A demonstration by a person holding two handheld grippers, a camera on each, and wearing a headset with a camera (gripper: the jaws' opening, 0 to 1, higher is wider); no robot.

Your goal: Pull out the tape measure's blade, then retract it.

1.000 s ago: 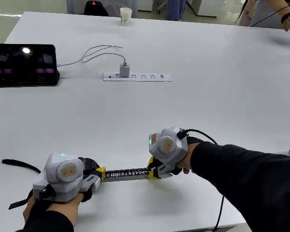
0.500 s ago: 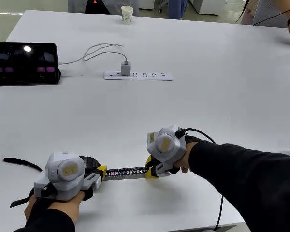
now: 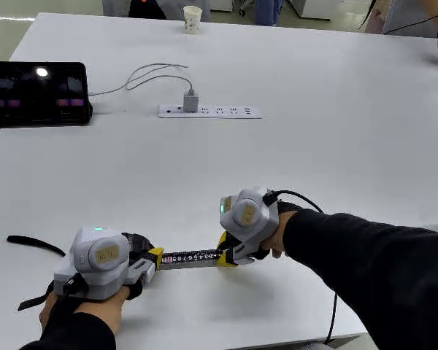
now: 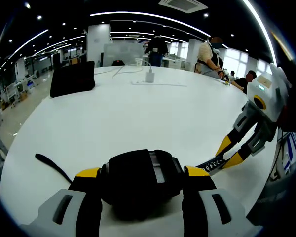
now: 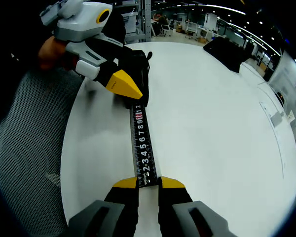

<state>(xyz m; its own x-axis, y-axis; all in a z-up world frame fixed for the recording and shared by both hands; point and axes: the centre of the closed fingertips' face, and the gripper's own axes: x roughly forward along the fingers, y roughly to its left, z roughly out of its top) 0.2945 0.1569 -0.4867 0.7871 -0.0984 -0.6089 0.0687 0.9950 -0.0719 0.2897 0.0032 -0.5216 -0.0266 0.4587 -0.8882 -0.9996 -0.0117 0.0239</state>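
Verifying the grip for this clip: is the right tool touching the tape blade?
Touching. The right gripper view shows the right tool closed on the end of the blade, both yellow tips pressed against its edges with no gap.

- The tape measure (image 4: 140, 180) has a black case. It sits near and to the left, clamped between the left gripper's (image 4: 143, 173) jaws. Its black strap (image 3: 33, 246) trails off to the left.
- The blade (image 5: 142, 148) is pulled out a short way and runs straight to the right. Numbers up to about twelve show, and the right gripper (image 5: 148, 182) pinches its tip.
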